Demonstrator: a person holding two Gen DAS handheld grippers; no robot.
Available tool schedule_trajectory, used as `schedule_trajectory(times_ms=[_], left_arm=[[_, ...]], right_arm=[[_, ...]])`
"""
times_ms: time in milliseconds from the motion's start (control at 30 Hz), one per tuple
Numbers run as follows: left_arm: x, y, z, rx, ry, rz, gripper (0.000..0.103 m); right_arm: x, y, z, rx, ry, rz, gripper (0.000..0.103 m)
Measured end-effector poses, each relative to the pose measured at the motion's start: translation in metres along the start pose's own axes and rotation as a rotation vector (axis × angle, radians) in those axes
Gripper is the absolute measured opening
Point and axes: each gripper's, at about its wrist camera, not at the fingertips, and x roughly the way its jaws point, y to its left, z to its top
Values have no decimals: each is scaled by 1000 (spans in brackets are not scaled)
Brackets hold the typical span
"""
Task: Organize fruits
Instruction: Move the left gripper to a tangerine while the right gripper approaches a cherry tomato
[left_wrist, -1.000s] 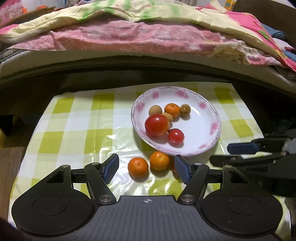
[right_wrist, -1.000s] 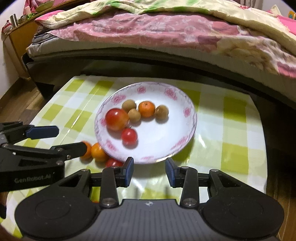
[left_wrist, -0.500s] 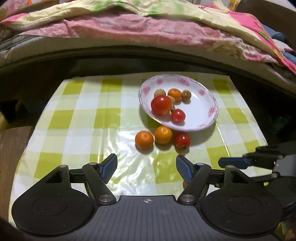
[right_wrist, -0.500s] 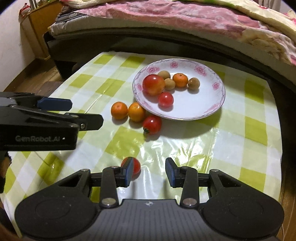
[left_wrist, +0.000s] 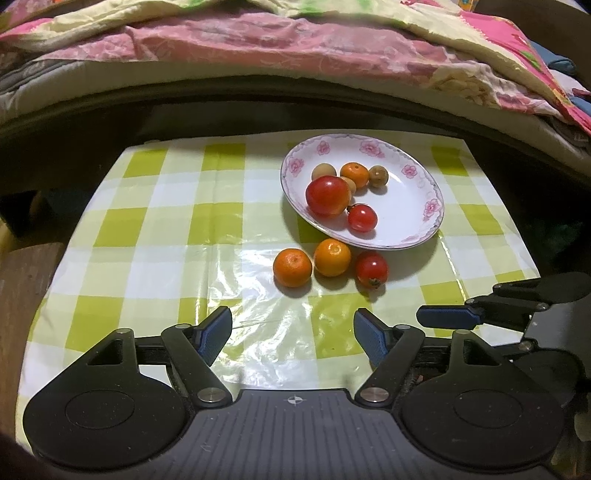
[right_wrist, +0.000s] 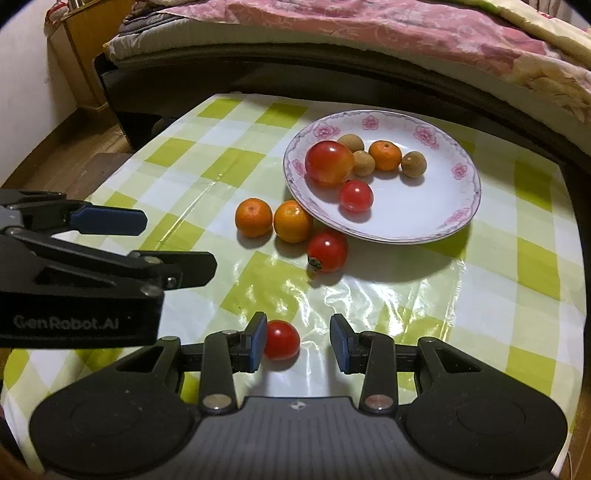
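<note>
On the checked tabletop (right_wrist: 498, 314), a floral plate (right_wrist: 443, 206) holds tomatoes, an orange and longans; left gripper (left_wrist: 291, 334) jaws are opening on nothing, right gripper (right_wrist: 297, 341) jaws spread around a small tomato (right_wrist: 282, 339).

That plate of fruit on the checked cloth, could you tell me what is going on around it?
A person with a gripper in each hand is gathering fruit onto the flowered plate. It already holds two tomatoes, a tangerine and three small brown fruits. Two tangerines and a tomato lie on the cloth against its near rim. The right gripper has its open jaws around a small tomato, not yet gripped. The left gripper is empty, its jaws opening.
</note>
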Motion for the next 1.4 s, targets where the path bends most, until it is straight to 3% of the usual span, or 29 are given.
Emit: schedule_trajectory(times_ms=[167, 233, 433, 600, 1000, 1133, 1233, 1400], left_arm=[[6, 0, 6, -1, -5, 7, 82], [9, -1, 9, 13, -13, 12, 82], [23, -9, 17, 117, -33, 42, 79], [37, -19, 23, 238, -49, 55, 79], [77, -18, 23, 337, 9, 10, 80], [79, -24, 25, 363, 2, -13, 76], [78, -27, 25, 356, 7, -22, 68], [74, -28, 22, 336, 13, 2, 60]], right_arm=[[-2, 1, -2, -13, 3, 8, 39], [-4, 1, -4, -17, -1, 14, 34], [-9, -5, -6, -18, -7, 25, 23], [-9, -7, -7, -18, 10, 55, 23], [-10, -15, -9, -11, 23, 83, 23], [-10, -17, -9, -8, 25, 90, 23], [-10, -17, -9, -9, 24, 89, 23], [-11, -20, -7, -3, 14, 73, 23]])
